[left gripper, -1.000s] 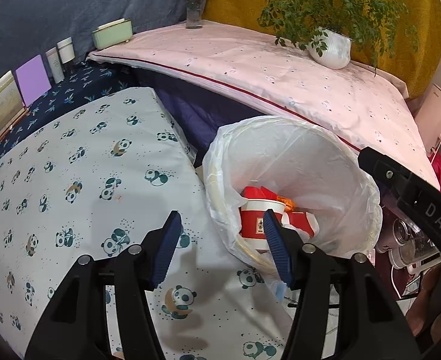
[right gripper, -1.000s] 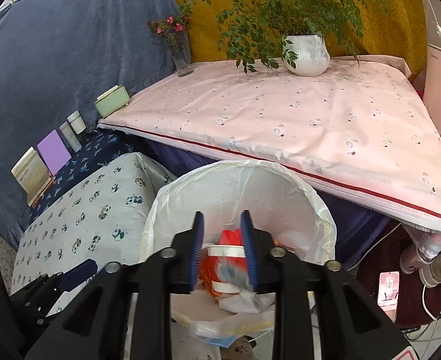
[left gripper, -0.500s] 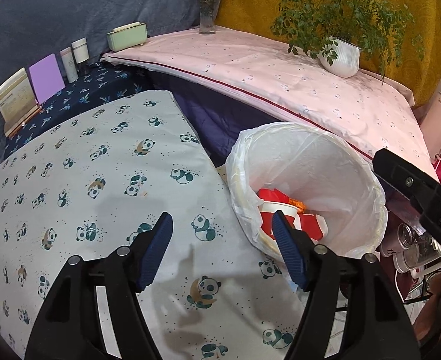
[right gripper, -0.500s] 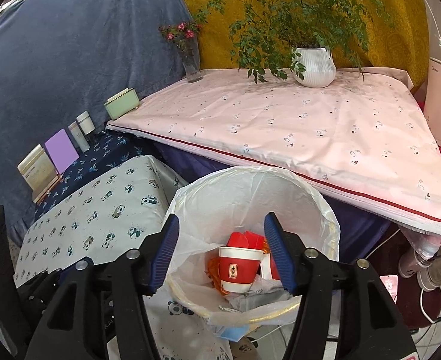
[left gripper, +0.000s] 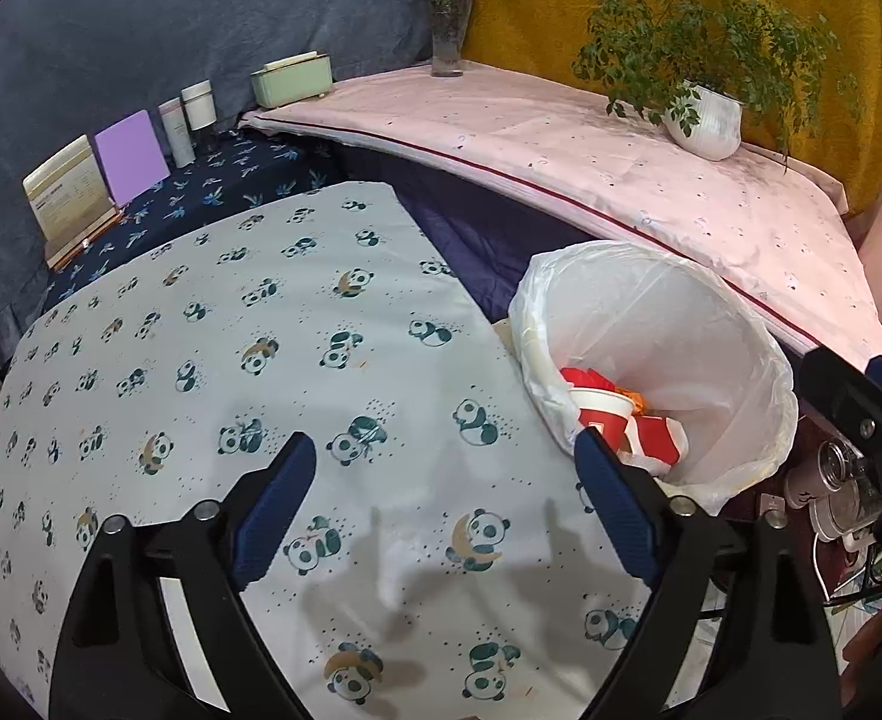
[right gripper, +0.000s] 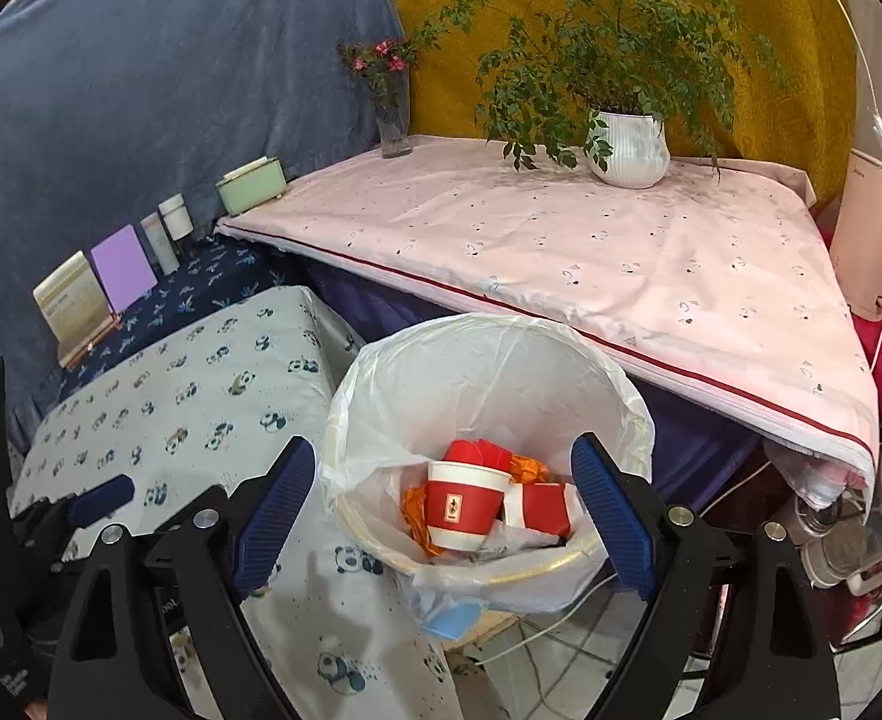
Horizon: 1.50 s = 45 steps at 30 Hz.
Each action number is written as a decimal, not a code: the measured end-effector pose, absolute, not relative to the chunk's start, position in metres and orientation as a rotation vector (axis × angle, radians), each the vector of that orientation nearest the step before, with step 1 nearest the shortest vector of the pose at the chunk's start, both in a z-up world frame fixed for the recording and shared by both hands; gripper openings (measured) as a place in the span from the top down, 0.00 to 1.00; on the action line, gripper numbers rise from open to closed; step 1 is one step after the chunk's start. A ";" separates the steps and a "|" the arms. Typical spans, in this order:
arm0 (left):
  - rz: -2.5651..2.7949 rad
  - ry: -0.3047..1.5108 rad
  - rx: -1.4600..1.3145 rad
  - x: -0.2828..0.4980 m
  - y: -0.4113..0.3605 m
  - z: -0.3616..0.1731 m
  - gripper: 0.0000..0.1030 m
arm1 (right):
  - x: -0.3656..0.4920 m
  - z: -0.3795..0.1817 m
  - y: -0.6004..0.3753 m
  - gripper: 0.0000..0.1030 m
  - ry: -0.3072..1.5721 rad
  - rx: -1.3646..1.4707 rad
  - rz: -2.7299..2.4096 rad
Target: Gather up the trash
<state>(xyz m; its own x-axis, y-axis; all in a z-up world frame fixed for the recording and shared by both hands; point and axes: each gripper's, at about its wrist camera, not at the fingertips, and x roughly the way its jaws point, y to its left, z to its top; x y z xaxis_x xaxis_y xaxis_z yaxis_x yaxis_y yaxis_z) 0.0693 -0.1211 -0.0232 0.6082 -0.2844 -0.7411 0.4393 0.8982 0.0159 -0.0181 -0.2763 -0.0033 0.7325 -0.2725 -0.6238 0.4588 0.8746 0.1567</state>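
Note:
A trash bin lined with a white bag (left gripper: 735,360) (right gripper: 483,372) stands beside the panda-print table (left gripper: 261,360) (right gripper: 201,384). Inside lie a red-and-white paper cup (right gripper: 462,504) (left gripper: 603,417), a second red cup (right gripper: 540,507) and orange scraps (right gripper: 528,468). My left gripper (left gripper: 444,501) is open and empty above the panda cloth, left of the bin. My right gripper (right gripper: 441,516) is open and empty, held above the bin's near rim.
A pink-clothed table (right gripper: 561,252) stands behind the bin with a white potted plant (right gripper: 627,144) and a flower vase (right gripper: 394,120). A green box (right gripper: 250,185), small bottles (right gripper: 168,231) and cards (right gripper: 123,267) line the back left. Cables and jars (right gripper: 831,540) clutter the floor at the right.
My right gripper opened and let a red cup drop into the bin, then drew back. My left gripper opened wider and pulled back and to the left over the panda cloth.

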 end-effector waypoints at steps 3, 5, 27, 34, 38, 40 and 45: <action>-0.413 0.820 0.197 0.067 -0.114 -0.024 0.15 | -0.023 -0.005 -0.271 0.16 0.640 0.289 -0.414; -0.400 0.819 0.197 0.065 -0.112 -0.024 0.13 | -0.025 -0.006 -0.268 0.07 0.653 0.269 -0.420; -0.361 0.815 0.237 0.049 -0.098 -0.033 0.09 | -0.040 -0.017 -0.244 0.07 0.653 0.196 -0.421; -0.361 0.802 0.247 0.044 -0.098 -0.032 0.09 | -0.044 -0.019 -0.243 0.07 0.658 0.197 -0.424; -0.360 0.805 0.262 0.042 -0.100 -0.034 0.09 | -0.046 -0.020 -0.241 0.07 0.660 0.194 -0.427; -0.362 0.805 0.264 0.040 -0.099 -0.034 0.09 | -0.046 -0.020 -0.241 0.07 0.663 0.196 -0.426; -0.365 0.811 0.266 0.039 -0.098 -0.037 0.09 | -0.048 -0.024 -0.240 0.07 0.671 0.199 -0.427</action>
